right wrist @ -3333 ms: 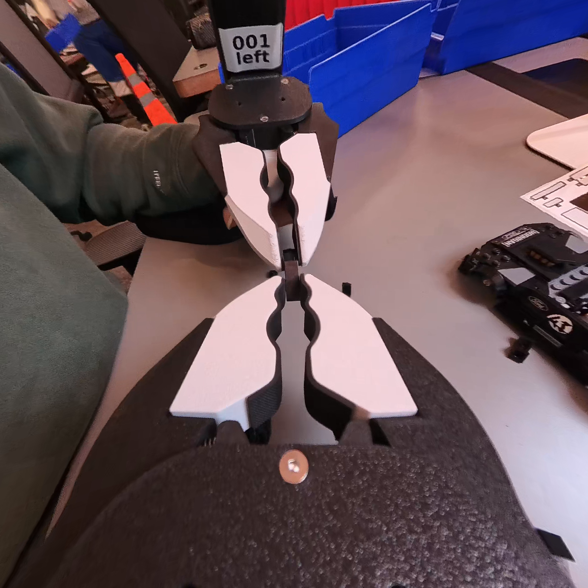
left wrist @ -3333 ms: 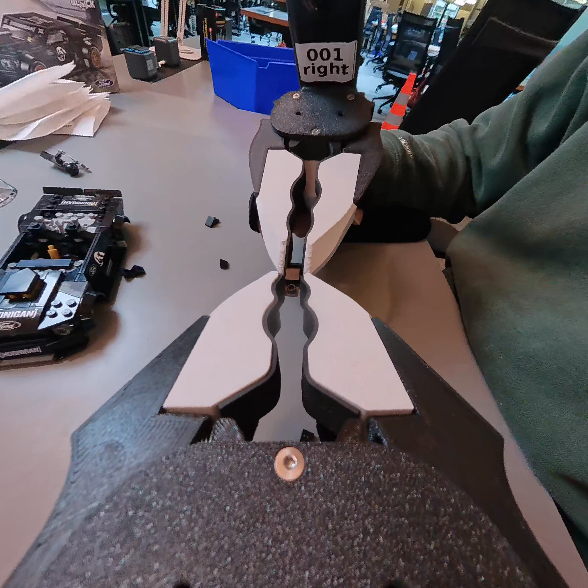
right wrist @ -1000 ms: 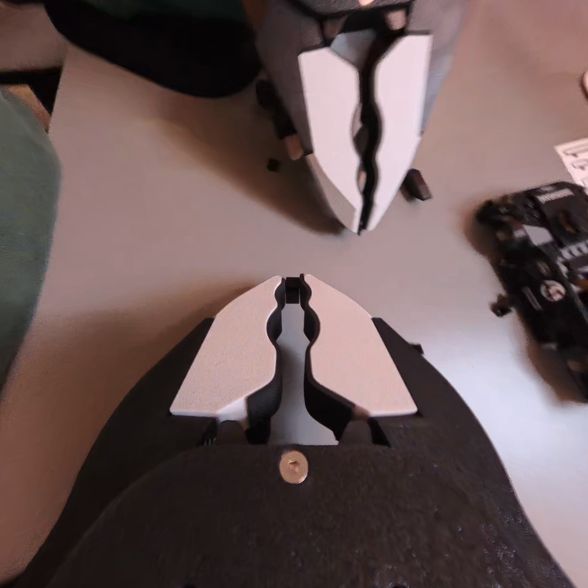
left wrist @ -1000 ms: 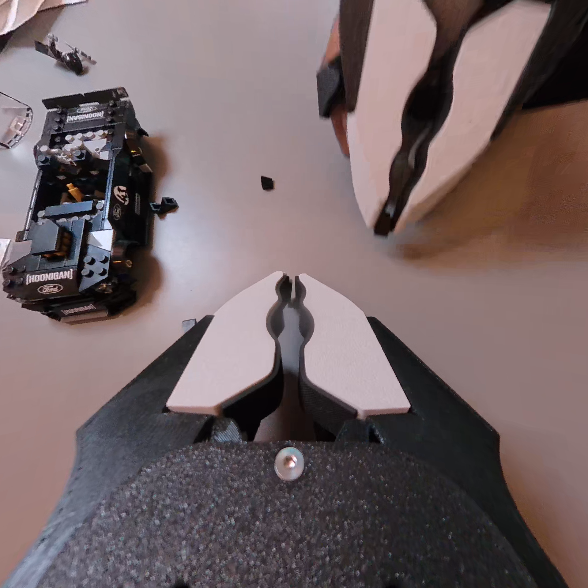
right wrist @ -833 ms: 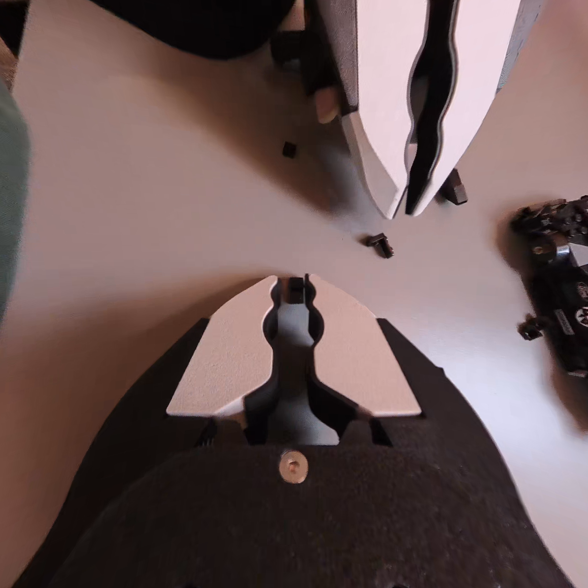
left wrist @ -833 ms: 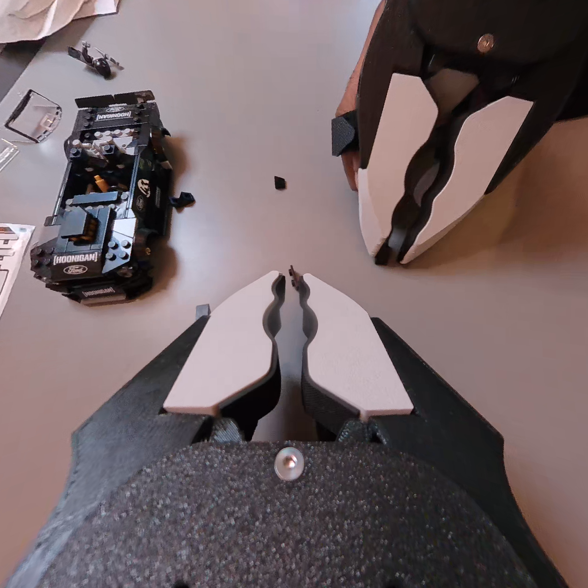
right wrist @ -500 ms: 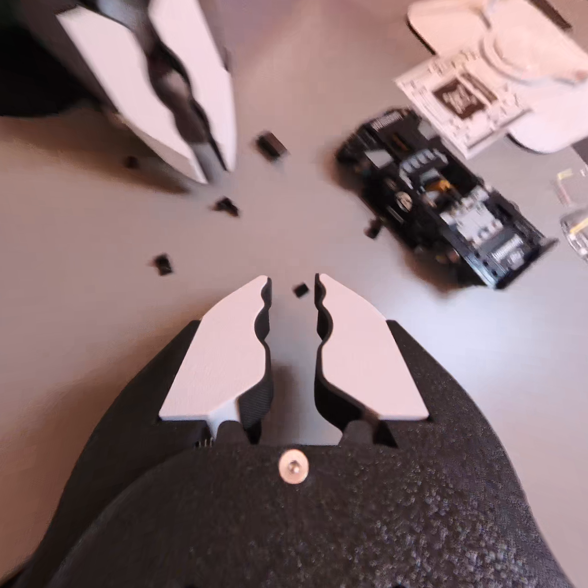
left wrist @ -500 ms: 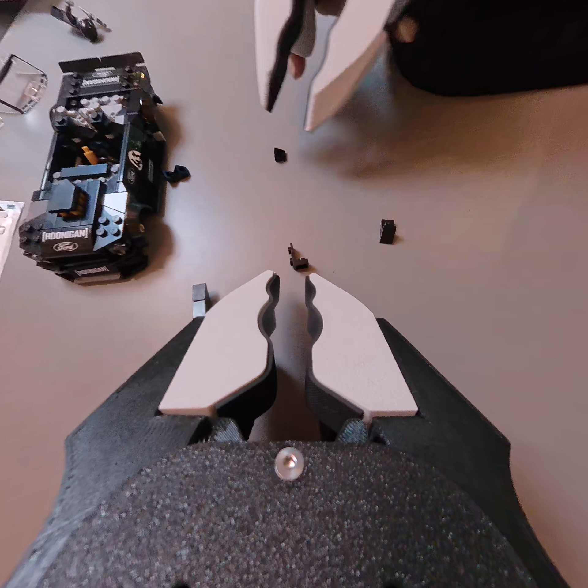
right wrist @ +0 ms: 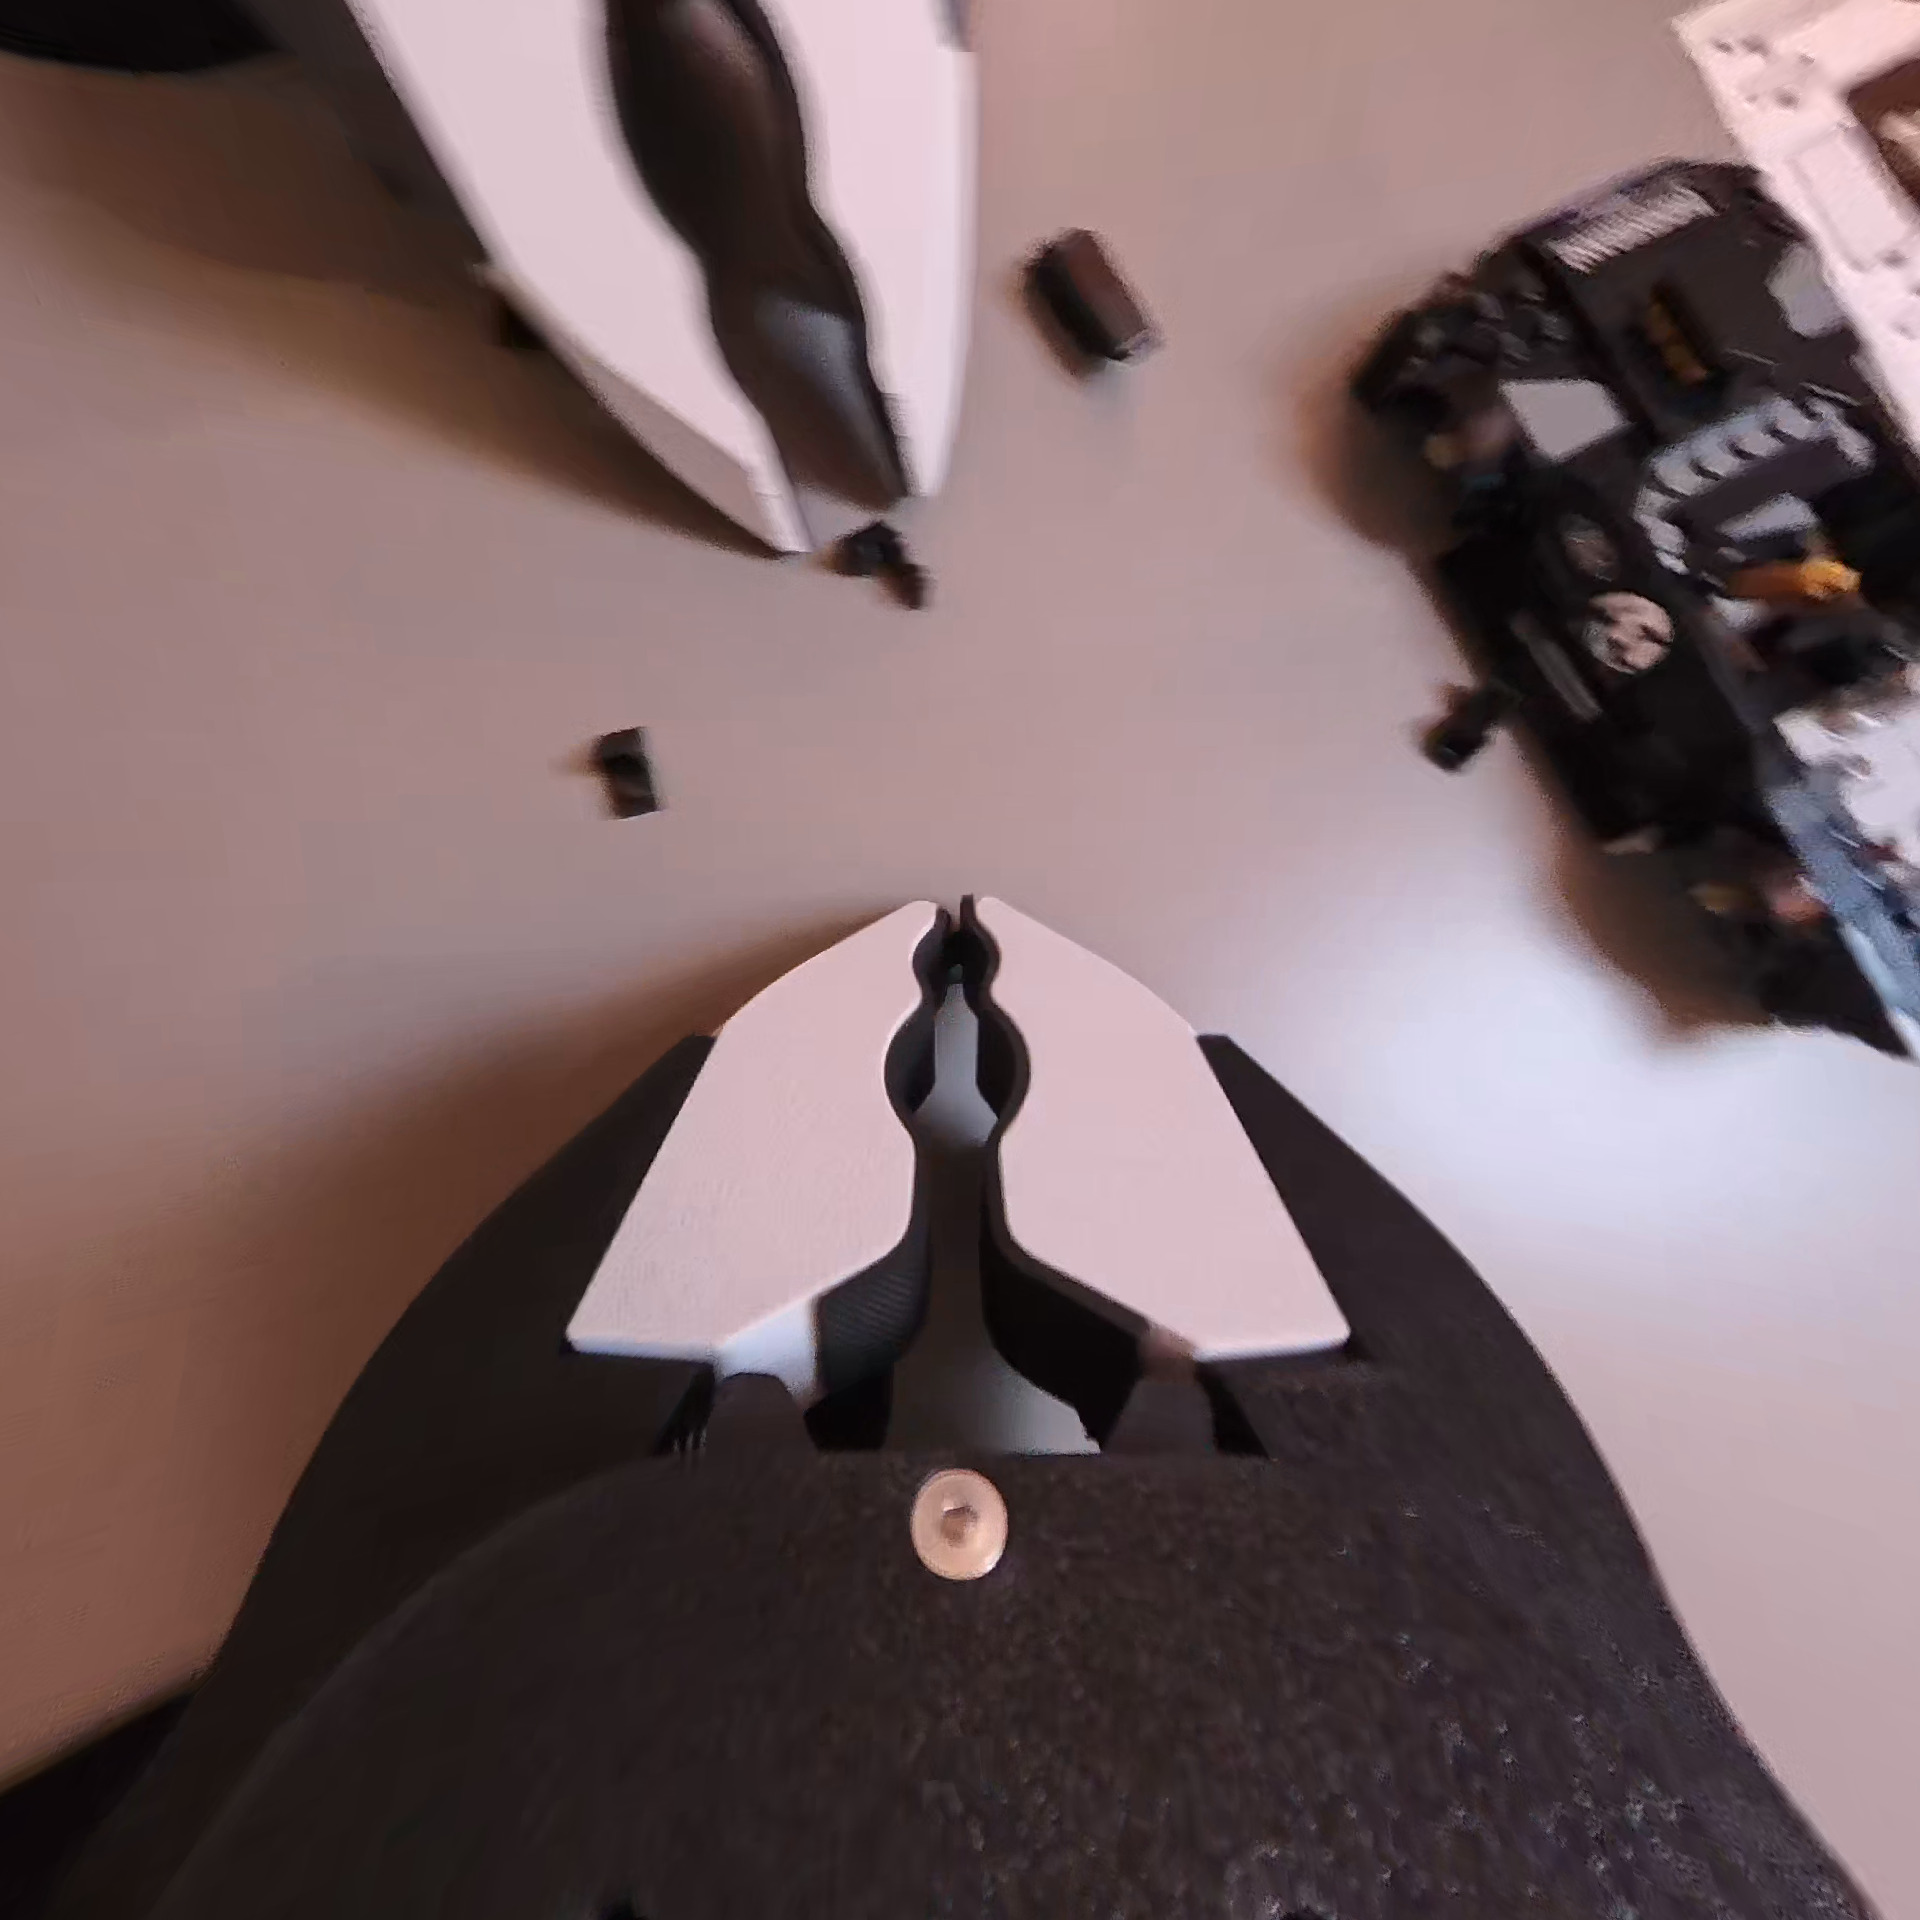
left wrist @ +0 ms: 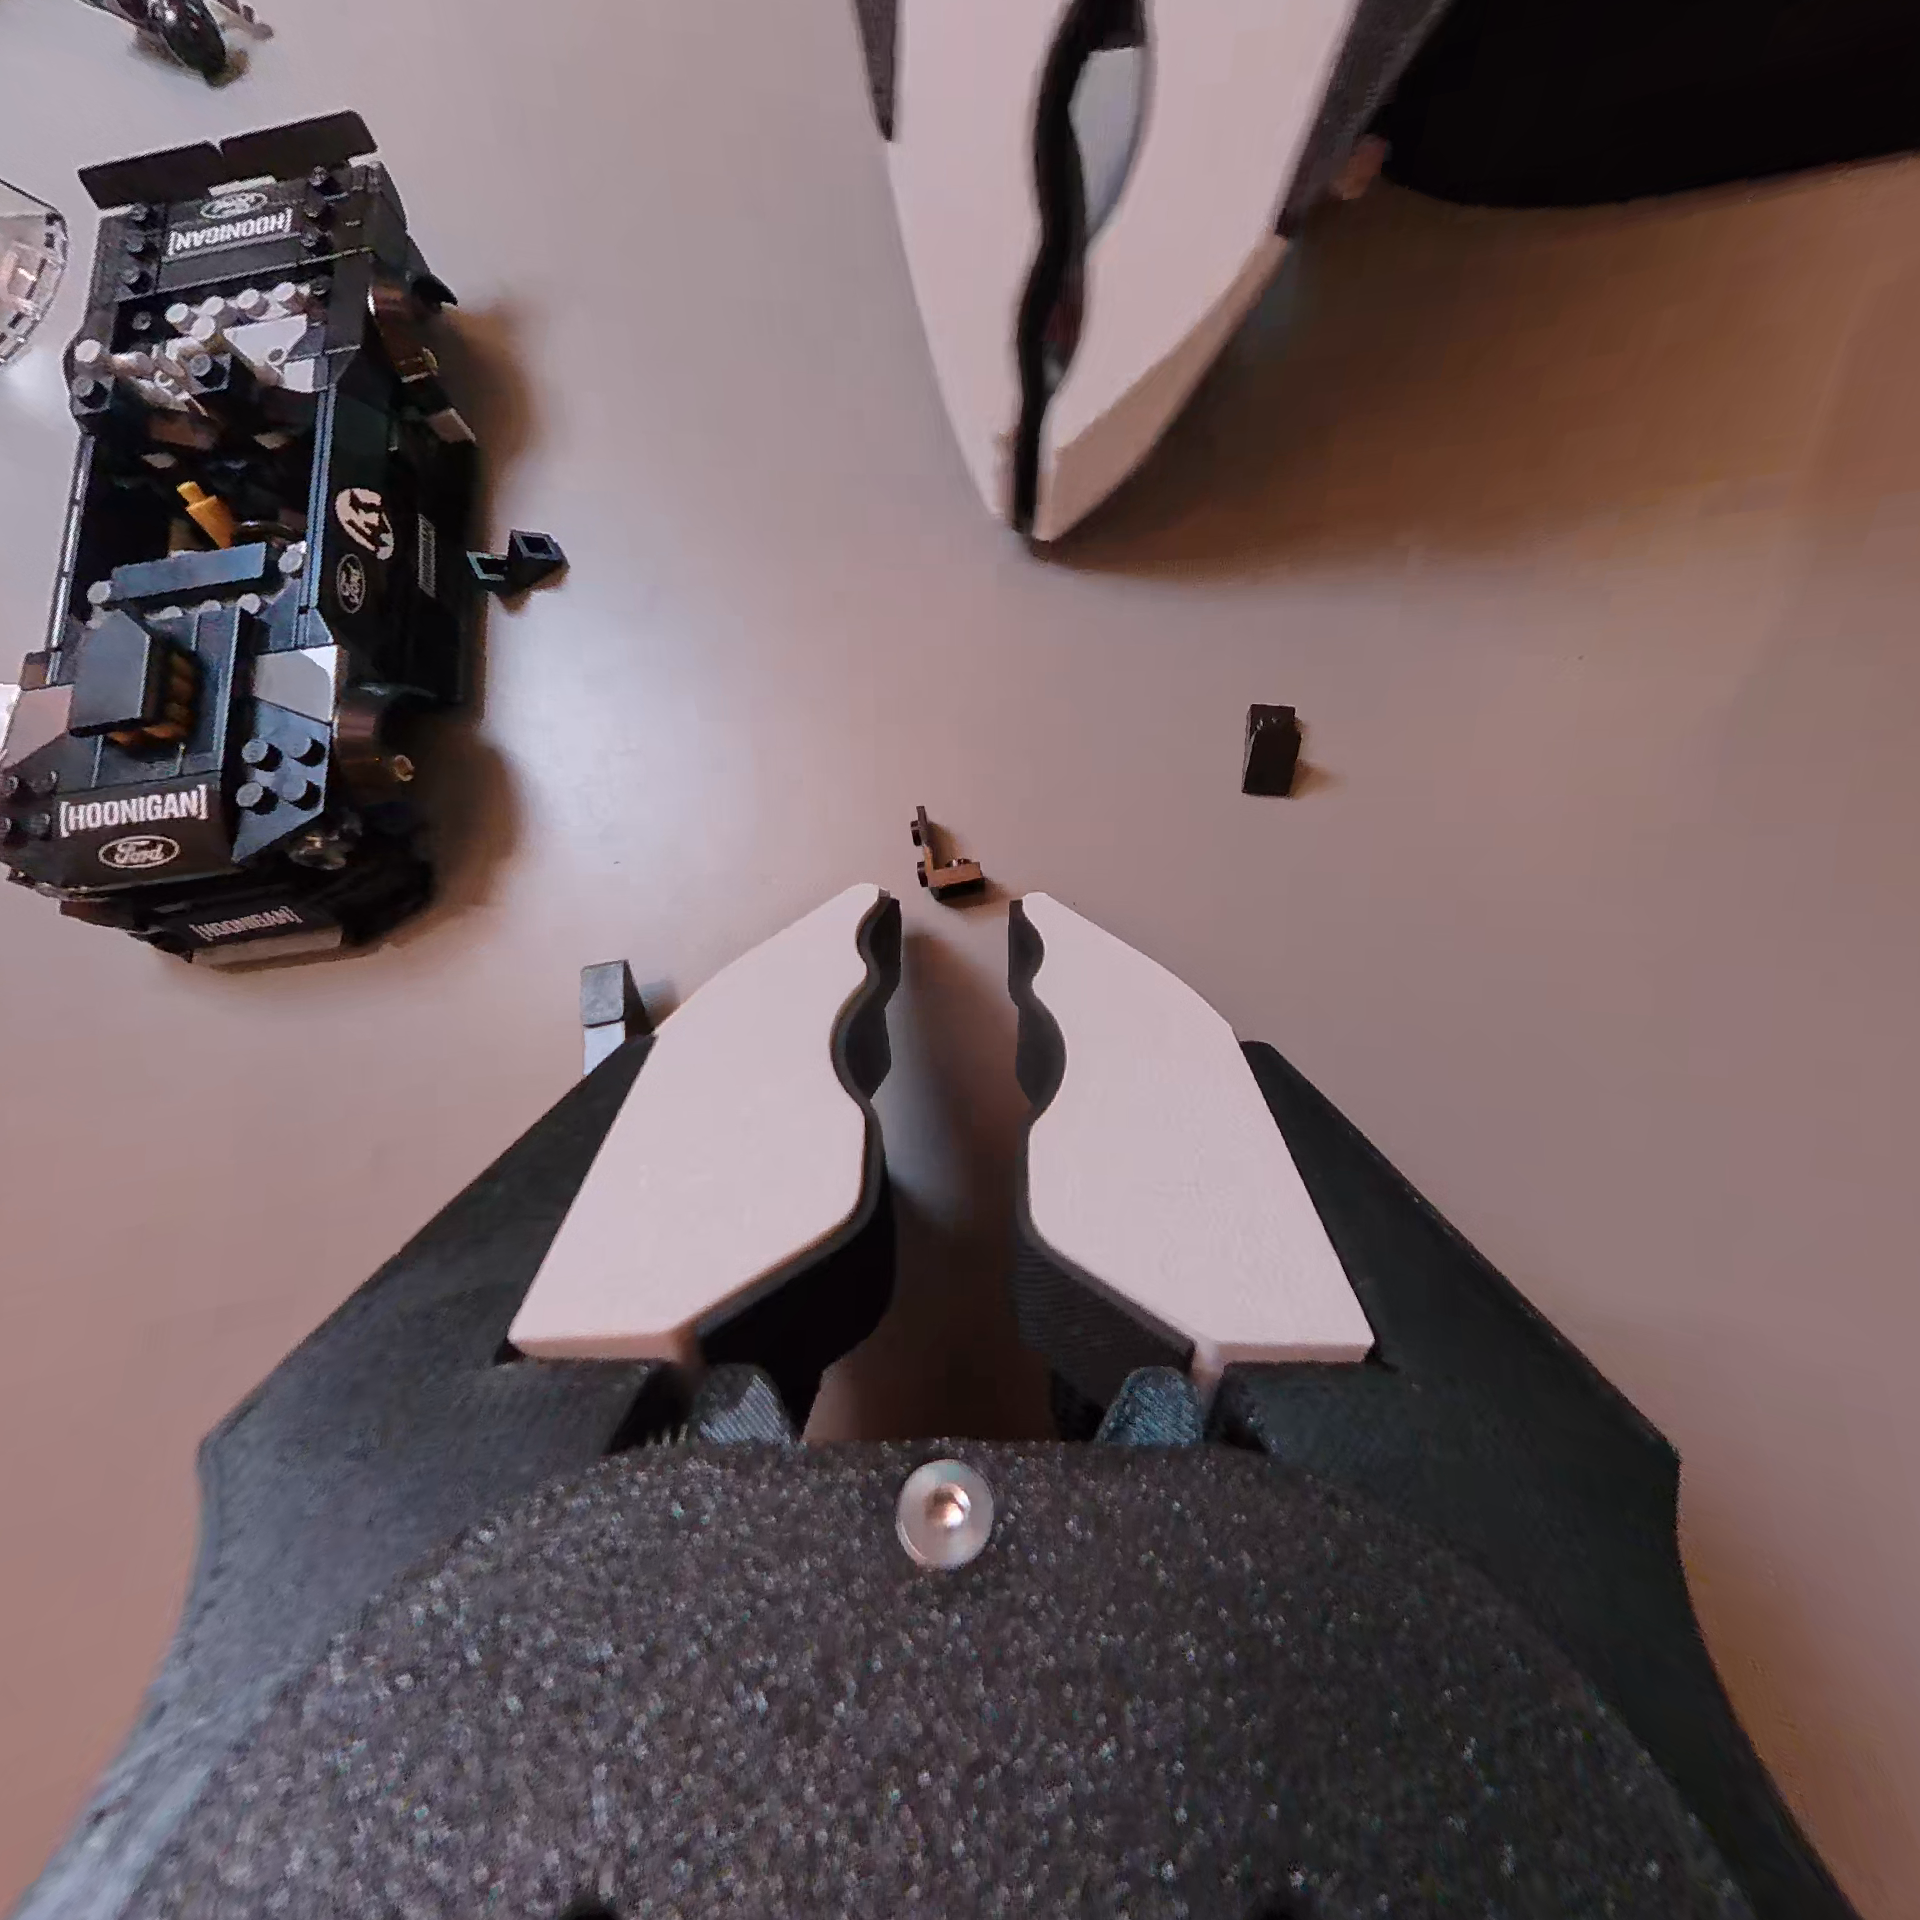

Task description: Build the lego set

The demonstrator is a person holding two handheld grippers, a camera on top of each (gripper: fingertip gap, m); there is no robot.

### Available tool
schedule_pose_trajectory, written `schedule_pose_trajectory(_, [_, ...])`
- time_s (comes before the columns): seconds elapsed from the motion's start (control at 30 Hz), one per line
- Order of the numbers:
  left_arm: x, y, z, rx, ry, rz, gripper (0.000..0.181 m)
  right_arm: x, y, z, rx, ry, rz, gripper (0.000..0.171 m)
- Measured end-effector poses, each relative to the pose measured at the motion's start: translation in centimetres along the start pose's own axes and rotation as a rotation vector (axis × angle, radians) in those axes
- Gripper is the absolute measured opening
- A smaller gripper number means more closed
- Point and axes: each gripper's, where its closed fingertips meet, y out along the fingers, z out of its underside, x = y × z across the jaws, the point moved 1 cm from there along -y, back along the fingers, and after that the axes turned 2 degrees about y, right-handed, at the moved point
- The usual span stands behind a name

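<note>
The black lego car (left wrist: pixel 229 540) lies on the table at the left, part built; in the right wrist view it is blurred at the right (right wrist: pixel 1662 571). My left gripper (left wrist: pixel 954 914) is open and empty, low over the table, with a small black bracket piece (left wrist: pixel 943 857) just beyond its tips. My right gripper (right wrist: pixel 956 914) is shut with its tips at the table, and a small dark piece seems pinched between them. It shows in the left wrist view at the top (left wrist: pixel 1034 509). The left gripper shows in the right wrist view (right wrist: pixel 852 509) next to the bracket (right wrist: pixel 878 561).
A small black brick (left wrist: pixel 1270 748) lies right of the bracket. A grey piece (left wrist: pixel 605 1003) lies by my left finger. A small black part (left wrist: pixel 520 561) sits beside the car. A clear windscreen piece (left wrist: pixel 26 270) is at far left. A printed booklet (right wrist: pixel 1818 156) lies behind the car. The left gripper's tips are roughly 8 cm from the right gripper's.
The right gripper was open over a small black piece half a second ago; it has now shut where that piece lay. The left gripper opened a second ago and has stayed open.
</note>
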Motion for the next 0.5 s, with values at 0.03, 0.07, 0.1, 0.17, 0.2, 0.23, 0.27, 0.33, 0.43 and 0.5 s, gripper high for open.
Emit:
schedule_pose_trajectory(0.03, [0.0,0.0,0.0,0.001,0.001,0.002,0.020,1.2,0.0,-0.2,-0.010,-0.033,-0.042,0.001])
schedule_pose_trajectory(0.07, [0.0,0.1,-0.1,0.001,0.000,0.004,0.020,2.3,0.0,-0.3,-0.011,-0.063,-0.078,0.001])
schedule_pose_trajectory(0.1, [0.0,0.2,-0.2,0.002,-0.001,0.006,0.019,3.3,0.2,-0.3,-0.001,-0.090,-0.105,0.001])
schedule_pose_trajectory(0.17, [-0.1,0.4,-0.4,0.004,0.003,0.011,0.018,4.2,0.4,-0.5,-0.011,-0.125,-0.116,0.003])
schedule_pose_trajectory(0.2, [-0.2,0.5,-0.5,0.005,0.009,0.013,0.017,4.3,0.3,-0.8,-0.034,-0.125,-0.122,0.005])
schedule_pose_trajectory(0.23, [-0.2,0.6,-0.6,0.007,0.014,0.013,0.015,3.9,0.1,-1.2,-0.066,-0.107,-0.118,0.009])
schedule_pose_trajectory(0.27, [-0.3,0.6,-0.6,0.009,0.019,0.013,0.013,3.1,-0.3,-1.7,-0.107,-0.077,-0.094,0.011])
schedule_pose_trajectory(0.33, [-0.3,0.7,-0.7,0.009,0.025,0.007,0.012,0.0,-1.0,-2.7,-0.183,0.017,0.001,0.016])
schedule_pose_trajectory(0.43, [-0.3,0.8,-0.9,0.008,0.028,0.009,0.012,-5.3,-1.2,-2.9,-0.198,0.200,0.161,0.017])
schedule_pose_trajectory(0.5, [-0.3,1.0,-1.0,0.006,0.032,0.003,0.012,-7.6,-0.5,-2.5,-0.162,0.259,0.217,0.020])
